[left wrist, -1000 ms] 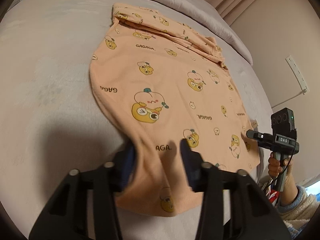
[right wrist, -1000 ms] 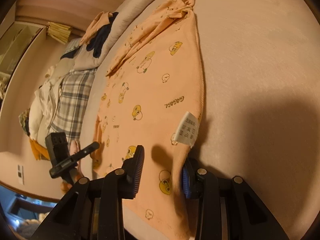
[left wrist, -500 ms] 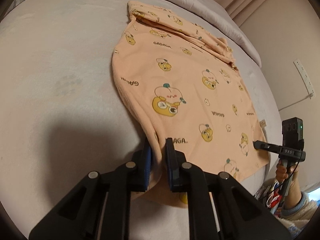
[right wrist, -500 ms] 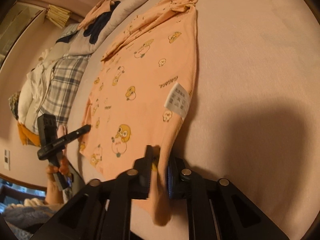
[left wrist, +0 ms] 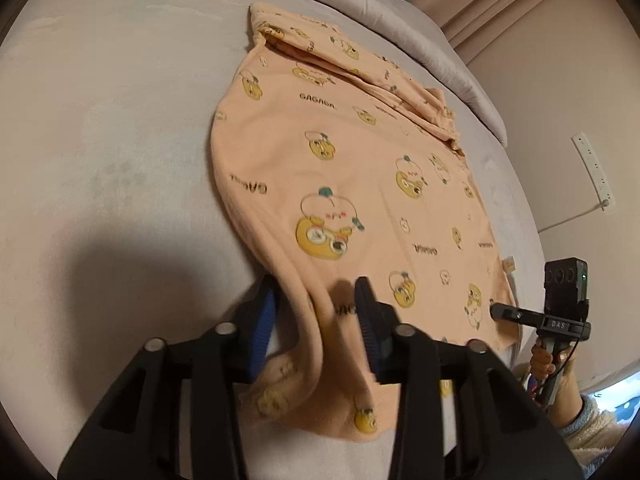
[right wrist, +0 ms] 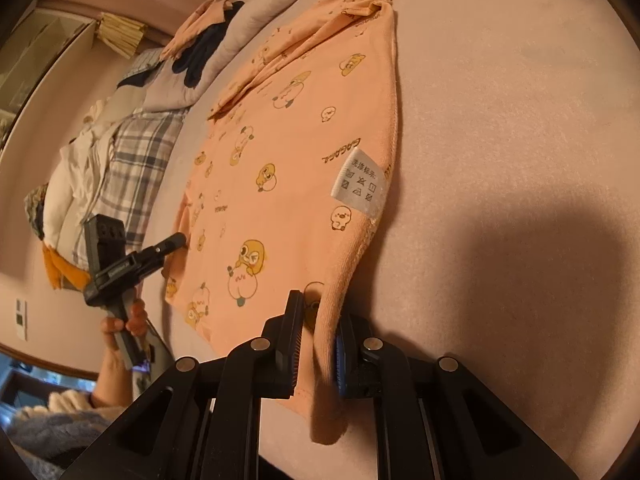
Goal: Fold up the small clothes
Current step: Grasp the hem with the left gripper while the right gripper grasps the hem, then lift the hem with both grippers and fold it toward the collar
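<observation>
While right gripper [right wrist: 316, 344] pinches shirt [right wrist: 288, 168] hem, left gripper [left wrist: 316, 320] just reopened, fabric loose between.

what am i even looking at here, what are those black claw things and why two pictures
There is no robot: a person holds a hand-held two-finger gripper in each hand, each with a fisheye camera looking along its fingers. So one picture is from the left gripper, the other from the right gripper. Each also shows the other gripper off to the side, in the person's hand.

On the bed lies a peach shirt printed with cartoon ducks, a white care label on its edge. The right gripper is pinching a near corner of the shirt. The left gripper's jaws have just been opening; a fold of the other corner sits between them, not pressed. More clothes are piled beyond.
</observation>
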Tool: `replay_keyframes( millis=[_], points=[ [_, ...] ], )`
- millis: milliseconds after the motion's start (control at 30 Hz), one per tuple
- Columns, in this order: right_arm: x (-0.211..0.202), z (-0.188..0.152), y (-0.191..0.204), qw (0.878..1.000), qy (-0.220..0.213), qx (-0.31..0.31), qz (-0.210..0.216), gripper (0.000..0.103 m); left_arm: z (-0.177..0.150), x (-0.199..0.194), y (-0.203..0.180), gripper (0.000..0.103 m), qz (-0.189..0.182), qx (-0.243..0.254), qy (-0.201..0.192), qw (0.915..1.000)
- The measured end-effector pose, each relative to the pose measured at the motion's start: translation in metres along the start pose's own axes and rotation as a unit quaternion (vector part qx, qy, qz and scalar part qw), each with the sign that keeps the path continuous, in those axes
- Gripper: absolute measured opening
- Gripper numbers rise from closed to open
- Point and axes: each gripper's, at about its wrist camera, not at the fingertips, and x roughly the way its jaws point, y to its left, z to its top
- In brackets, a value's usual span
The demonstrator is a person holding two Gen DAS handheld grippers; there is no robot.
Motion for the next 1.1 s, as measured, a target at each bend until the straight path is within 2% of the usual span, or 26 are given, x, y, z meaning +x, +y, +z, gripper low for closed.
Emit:
replay_keyframes(
  millis=[133,200,333,367,467,567,667,800,1000,1100],
  points=[
    [-0.001,-0.004,0.000,1.000,0.005,-0.007,0.009,0.012,-0.015,-0.004,0.007,0.016,-0.033,-0.011,0.015,0.9993],
    [0.000,-0.006,0.003,1.000,0.004,-0.015,0.006,0.012,-0.019,-0.005,0.007,0.013,-0.032,-0.013,0.020,0.9992],
    [0.000,-0.008,0.003,1.000,0.000,-0.015,0.010,0.012,-0.023,-0.010,0.009,0.010,-0.051,-0.029,0.023,0.9980],
    [0.000,-0.008,0.003,1.000,-0.003,-0.013,0.012,0.008,-0.023,-0.010,0.010,0.009,-0.058,-0.036,0.019,0.9975],
    [-0.001,-0.007,0.002,0.999,-0.018,-0.003,0.027,0.005,-0.018,-0.015,0.013,0.006,-0.083,-0.057,-0.001,0.9949],
    [-0.008,-0.004,0.006,0.998,-0.040,-0.007,0.053,0.005,-0.007,-0.024,0.014,0.006,-0.130,-0.073,-0.023,0.9885],
    [-0.020,0.002,0.014,0.993,-0.074,-0.015,0.093,0.005,0.004,-0.035,0.007,0.005,-0.139,-0.065,-0.042,0.9872],
    [-0.032,0.009,0.026,0.988,-0.102,-0.028,0.117,0.005,0.016,-0.049,-0.001,0.002,-0.151,-0.052,-0.060,0.9854],
    [-0.033,0.021,0.036,0.982,-0.124,-0.034,0.136,0.005,0.031,-0.054,-0.006,0.001,-0.188,-0.046,-0.080,0.9777],
    [-0.032,0.025,0.038,0.981,-0.127,-0.035,0.140,0.005,0.036,-0.051,-0.009,0.001,-0.185,-0.042,-0.080,0.9785]
  ],
)
